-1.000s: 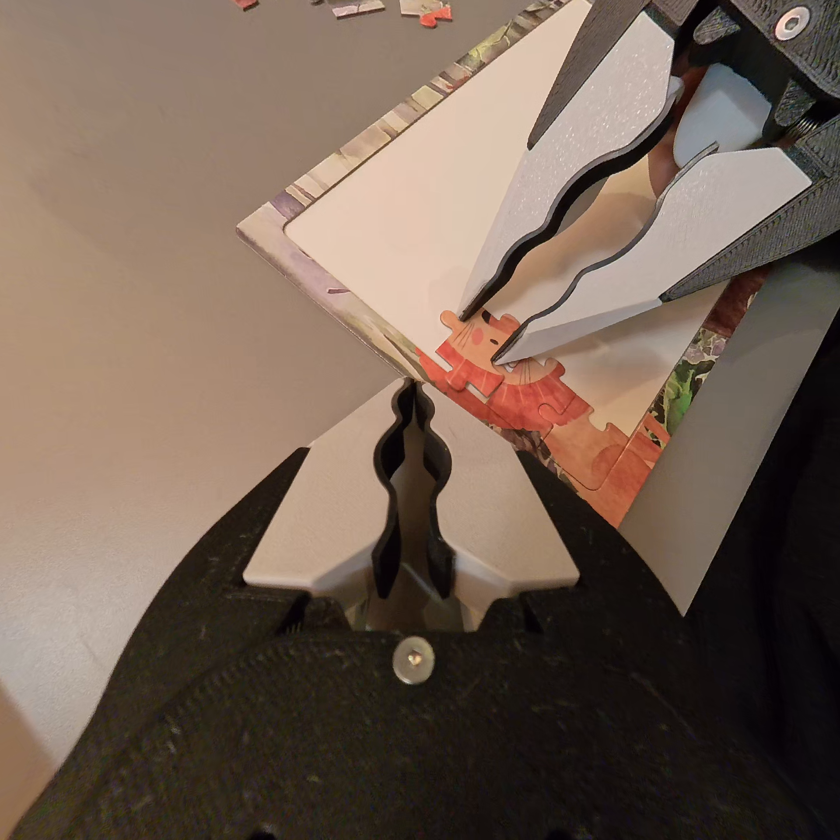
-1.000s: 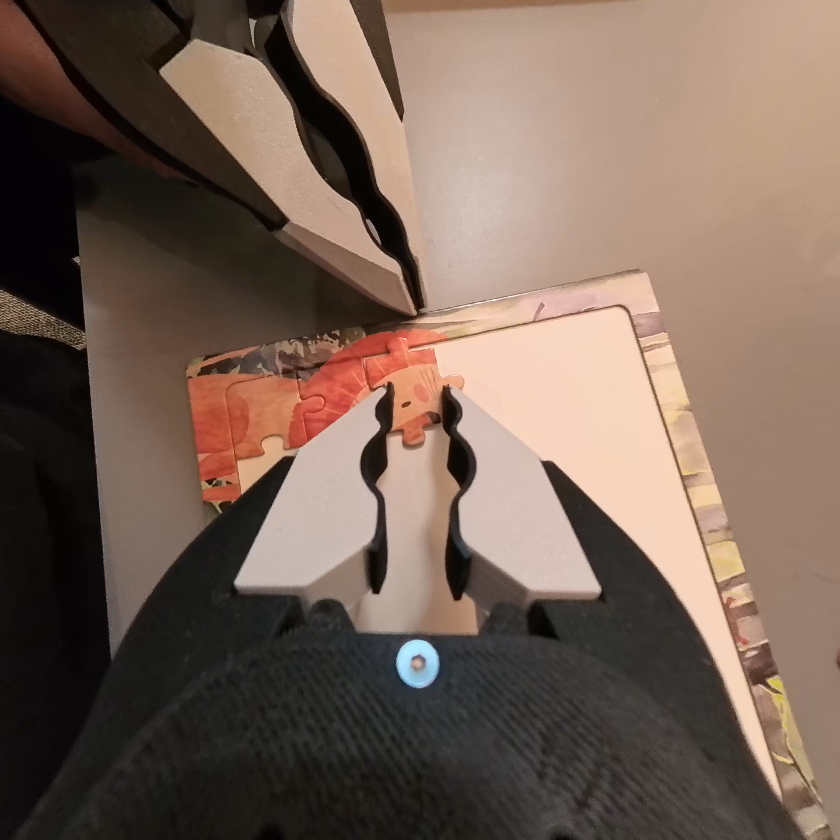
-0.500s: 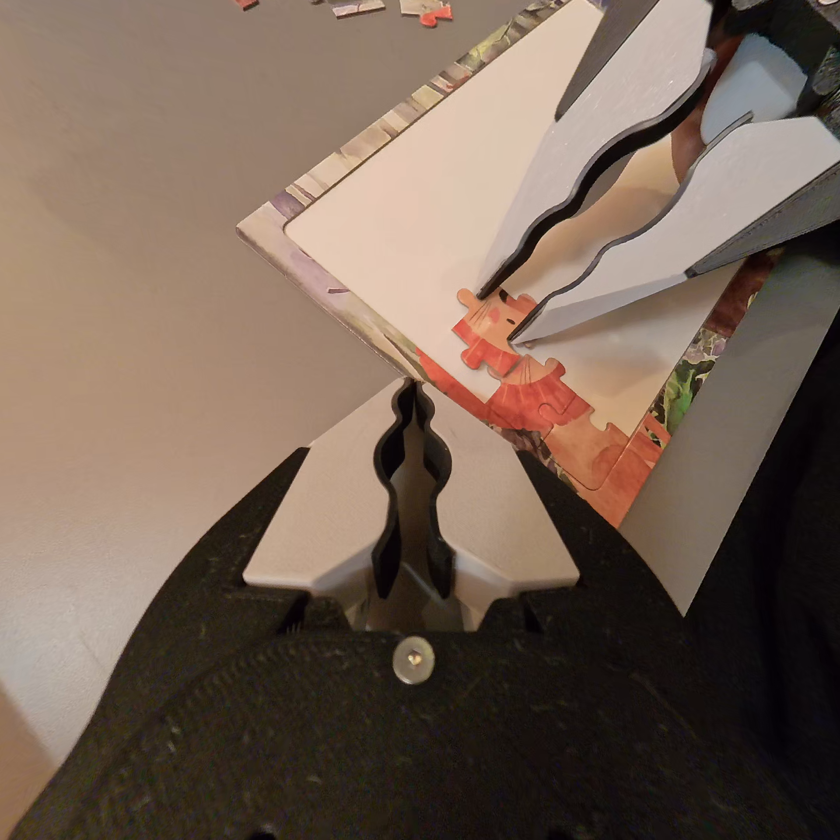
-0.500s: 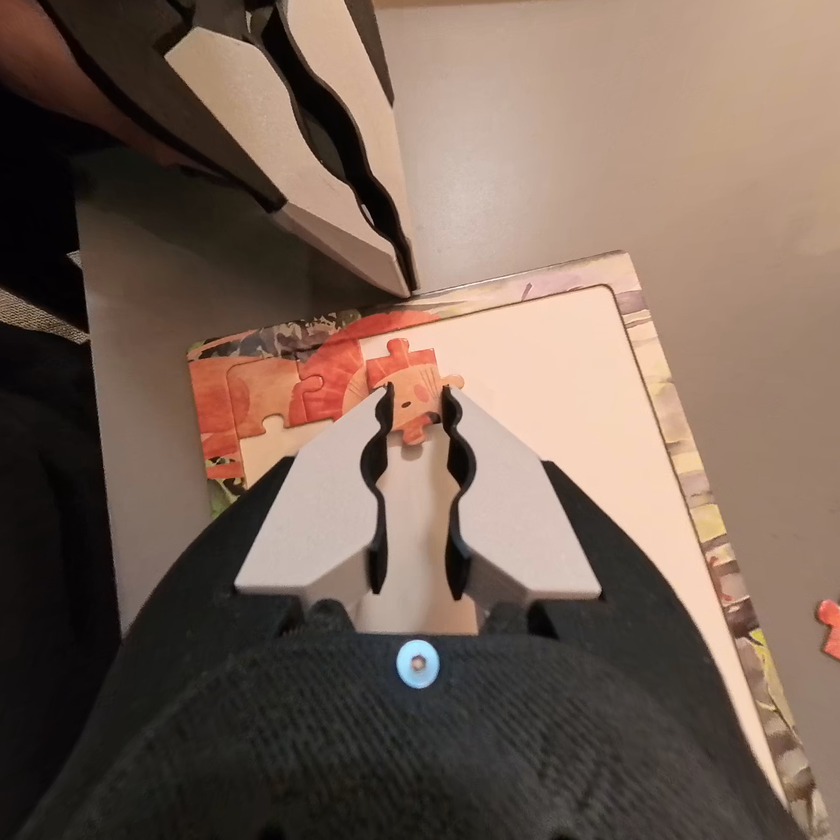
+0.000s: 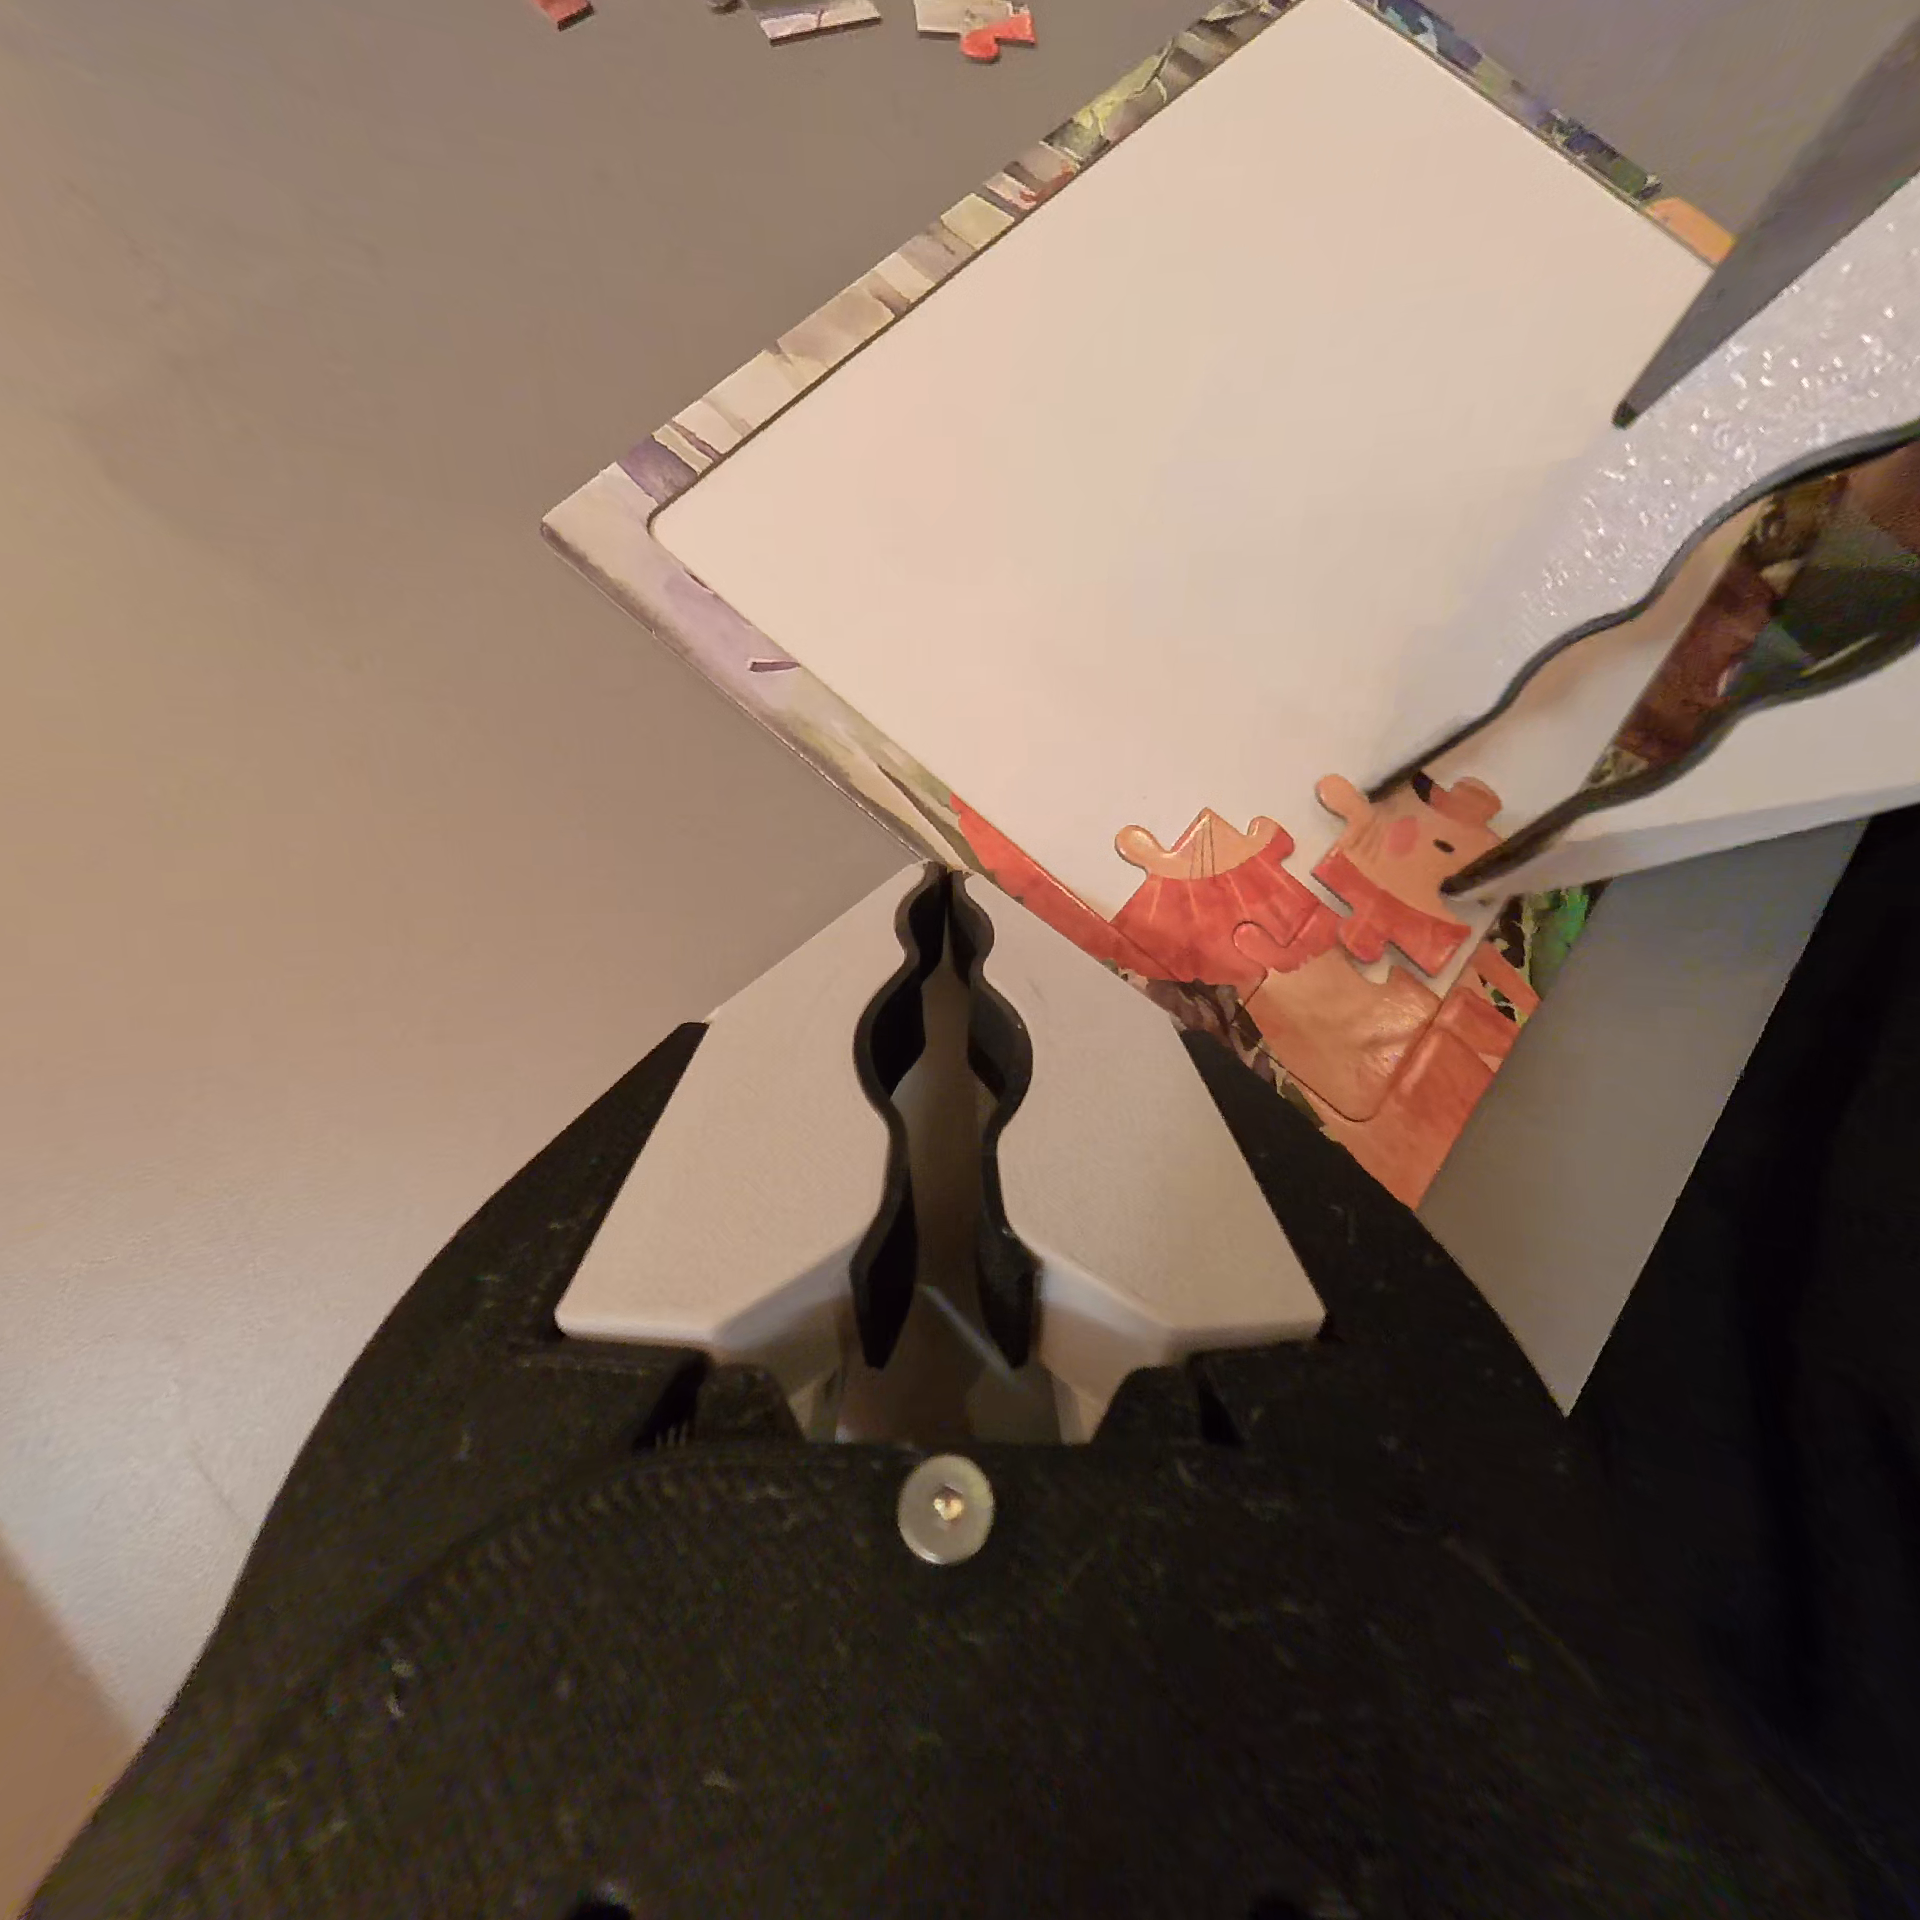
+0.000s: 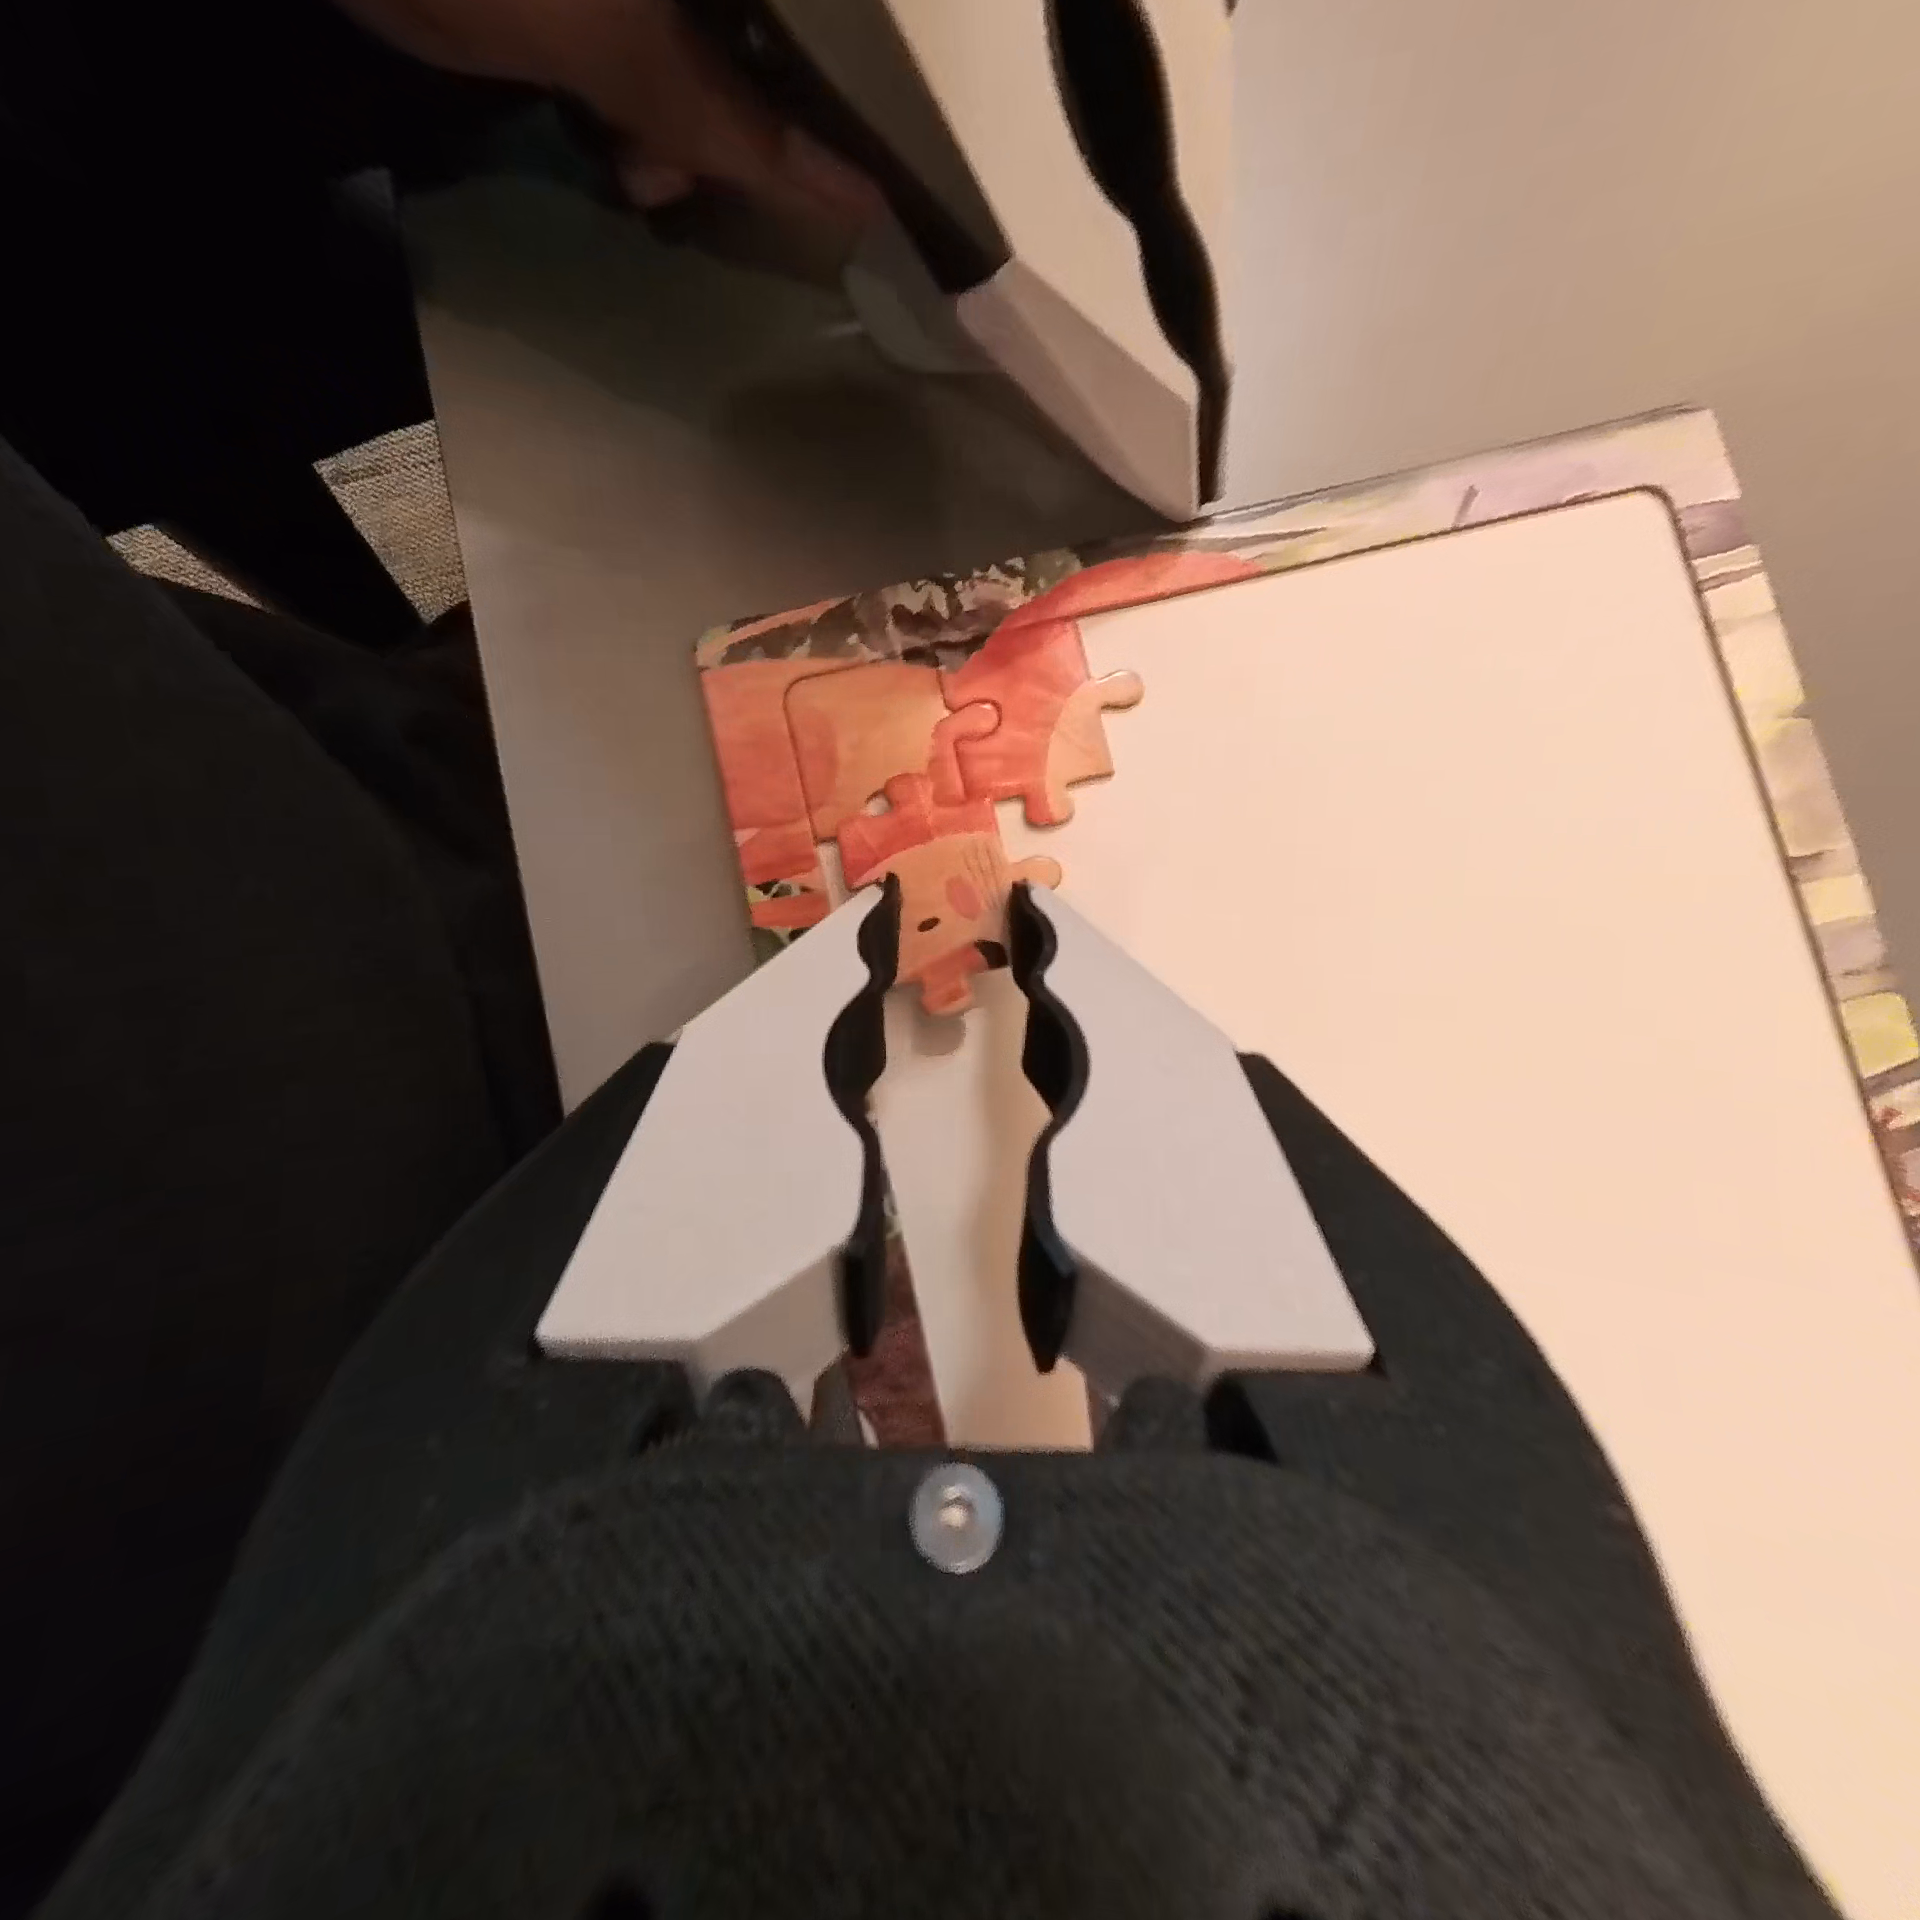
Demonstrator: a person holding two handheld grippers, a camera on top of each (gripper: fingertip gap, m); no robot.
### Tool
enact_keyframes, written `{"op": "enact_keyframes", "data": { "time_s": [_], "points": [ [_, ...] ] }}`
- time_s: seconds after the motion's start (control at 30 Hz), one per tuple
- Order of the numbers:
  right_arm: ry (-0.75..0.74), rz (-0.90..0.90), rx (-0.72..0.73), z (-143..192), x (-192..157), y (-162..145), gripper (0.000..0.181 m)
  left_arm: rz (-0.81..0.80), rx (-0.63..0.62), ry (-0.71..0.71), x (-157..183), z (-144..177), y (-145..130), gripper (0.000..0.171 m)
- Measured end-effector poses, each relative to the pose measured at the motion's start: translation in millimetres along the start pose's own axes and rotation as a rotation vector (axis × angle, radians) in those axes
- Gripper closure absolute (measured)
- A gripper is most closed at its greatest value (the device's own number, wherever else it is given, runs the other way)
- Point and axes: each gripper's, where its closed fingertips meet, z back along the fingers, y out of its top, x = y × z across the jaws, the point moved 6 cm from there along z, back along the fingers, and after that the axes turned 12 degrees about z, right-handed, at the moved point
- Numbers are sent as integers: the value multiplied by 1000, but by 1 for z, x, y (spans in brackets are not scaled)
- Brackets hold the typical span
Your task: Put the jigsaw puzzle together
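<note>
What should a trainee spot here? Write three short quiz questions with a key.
1. True or false: the left gripper is shut and holds nothing.
2. What sits between the fingertips of the right gripper? A) a puzzle piece B) a pen C) nothing
3. Fill in: the loose pieces lie beyond the tray on the bare ___.
Key: 1 true; 2 A; 3 table.

A plain grey table (image 5: 260, 520) fills the background under warm, dim light.
</note>
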Motion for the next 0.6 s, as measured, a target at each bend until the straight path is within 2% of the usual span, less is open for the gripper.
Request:
{"op": "enact_keyframes", "data": {
  "time_s": [0.6],
  "points": [
    [-8, 10, -19, -2, -3, -3, 162, -9, 2, 9, 0, 0, 0, 171]
  ]
}}
